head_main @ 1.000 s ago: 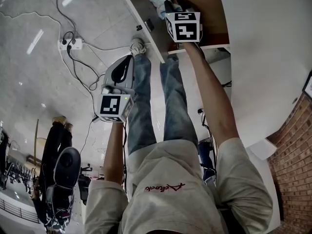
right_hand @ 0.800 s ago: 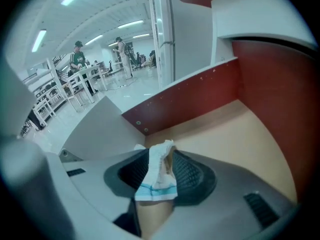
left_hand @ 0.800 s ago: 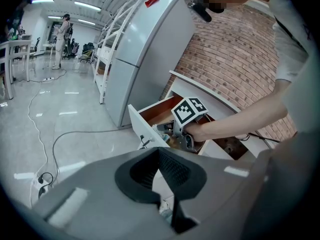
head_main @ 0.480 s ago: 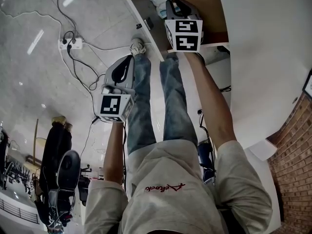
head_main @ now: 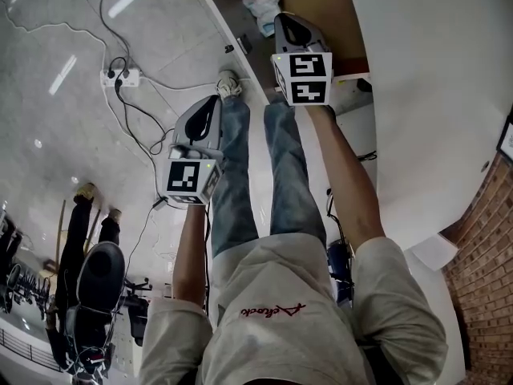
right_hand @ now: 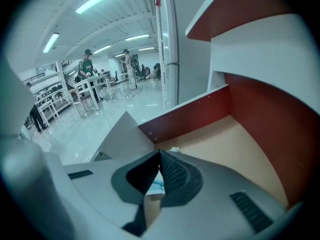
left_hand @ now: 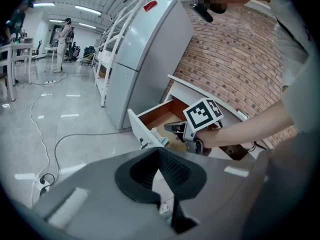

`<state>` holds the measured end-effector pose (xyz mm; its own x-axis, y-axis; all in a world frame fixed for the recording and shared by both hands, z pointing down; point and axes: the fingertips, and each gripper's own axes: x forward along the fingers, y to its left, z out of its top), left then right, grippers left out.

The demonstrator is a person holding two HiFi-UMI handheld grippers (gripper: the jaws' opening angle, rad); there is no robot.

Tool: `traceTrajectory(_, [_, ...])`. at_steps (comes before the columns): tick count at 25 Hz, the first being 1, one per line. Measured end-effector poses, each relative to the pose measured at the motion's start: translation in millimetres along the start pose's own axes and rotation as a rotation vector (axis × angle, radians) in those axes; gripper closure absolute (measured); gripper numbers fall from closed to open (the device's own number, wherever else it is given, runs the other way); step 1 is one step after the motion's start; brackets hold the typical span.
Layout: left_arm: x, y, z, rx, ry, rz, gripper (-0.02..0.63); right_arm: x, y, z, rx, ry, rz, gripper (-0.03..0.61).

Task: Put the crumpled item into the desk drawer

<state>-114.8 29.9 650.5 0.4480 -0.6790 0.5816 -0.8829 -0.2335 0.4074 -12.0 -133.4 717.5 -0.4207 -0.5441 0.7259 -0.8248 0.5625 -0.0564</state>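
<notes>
Right gripper (head_main: 282,18), fingers pressed together on nothing, over open drawer (head_main: 225,16), crumpled item (head_main: 264,5) lying inside at its 11 o'clock, left gripper (head_main: 210,103) at 7 o'clock, fingers closed, empty.

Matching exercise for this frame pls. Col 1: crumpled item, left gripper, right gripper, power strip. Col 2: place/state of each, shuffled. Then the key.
Column 1
1 crumpled item
2 left gripper
3 right gripper
4 power strip

Column 2
A lying on the floor
B jaws together, pointing into the drawer
C lying in the open drawer, close behind its front panel, free of both grippers
D jaws together, nothing between them, held off to the side of the drawer

Pairs: 1-C, 2-D, 3-B, 4-A
</notes>
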Motion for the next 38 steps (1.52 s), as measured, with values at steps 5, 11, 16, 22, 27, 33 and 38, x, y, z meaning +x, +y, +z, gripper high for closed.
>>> traceTrajectory(5, [-5, -6, 5, 0.006, 0.000, 0.005, 0.604, -19, 7, 19, 0.005, -0.055, 0.006, 0.566])
traceTrajectory(11, [-18, -18, 42, 0.012, -0.045, 0.019, 0.604, -59, 24, 48, 0.008, -0.114, 0.036, 0.566])
traceTrajectory(16, [-29, -21, 90, 0.056, -0.092, 0.031, 0.604, -90, 28, 83, 0.014, -0.172, 0.037, 0.566])
traceTrajectory(22, [-49, -38, 146, 0.115, -0.182, 0.037, 0.604, -149, 40, 144, -0.069, -0.293, 0.034, 0.566])
traceTrajectory(27, [-65, -56, 189, 0.138, -0.236, 0.039, 0.604, -202, 36, 193, -0.082, -0.392, 0.012, 0.566])
traceTrajectory(33, [-90, -78, 246, 0.179, -0.306, 0.051, 0.604, -257, 15, 235, -0.087, -0.463, -0.023, 0.566])
traceTrajectory(38, [-114, -98, 287, 0.217, -0.366, 0.063, 0.604, -300, 3, 255, -0.088, -0.507, -0.039, 0.566])
